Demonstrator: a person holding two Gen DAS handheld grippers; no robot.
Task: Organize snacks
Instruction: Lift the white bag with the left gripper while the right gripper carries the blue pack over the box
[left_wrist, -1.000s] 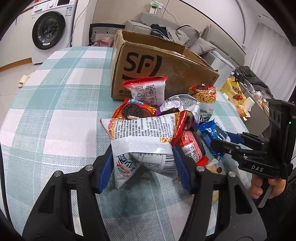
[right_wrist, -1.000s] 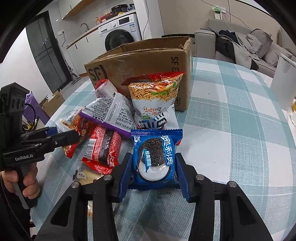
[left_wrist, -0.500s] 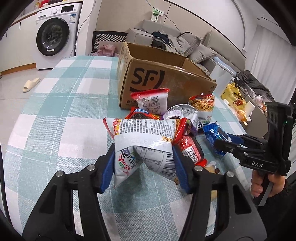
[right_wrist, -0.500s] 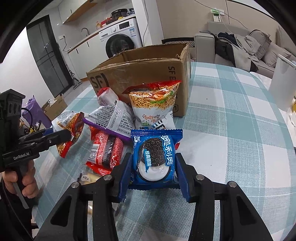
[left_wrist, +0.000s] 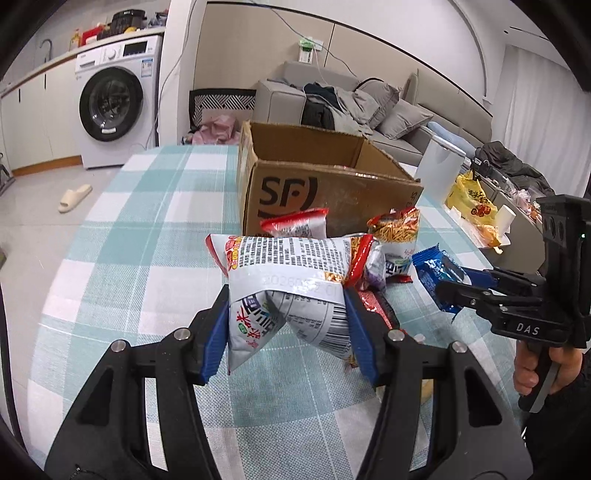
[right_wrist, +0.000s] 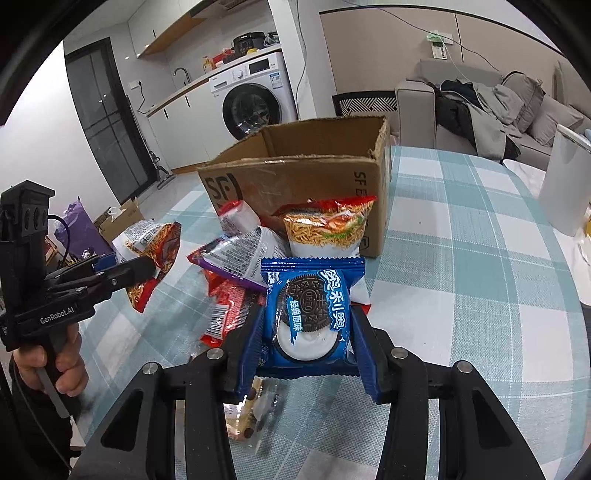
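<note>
My left gripper (left_wrist: 288, 325) is shut on a white and red noodle snack bag (left_wrist: 291, 273) and holds it above the checked table (left_wrist: 147, 229). My right gripper (right_wrist: 306, 339) is shut on a blue Oreo pack (right_wrist: 312, 314), lifted off the table. The open SF cardboard box (left_wrist: 325, 184) stands behind the snack pile; it also shows in the right wrist view (right_wrist: 303, 173). In the pile lie a noodle bag (right_wrist: 328, 225), a purple-edged white bag (right_wrist: 240, 254) and a red pack (right_wrist: 225, 314). The right gripper with its Oreo pack (left_wrist: 437, 275) shows at the right of the left wrist view.
A white appliance (right_wrist: 565, 184) stands on the table's right side. A small clear packet (right_wrist: 251, 413) lies under my right gripper. A yellow bag (left_wrist: 471, 201) sits beyond the table. A washing machine (left_wrist: 114, 103) and a sofa (left_wrist: 332, 99) are behind.
Both grippers have risen with their snacks held. The noodle bag and the Oreo pack are higher, and the box's opening has come into view.
</note>
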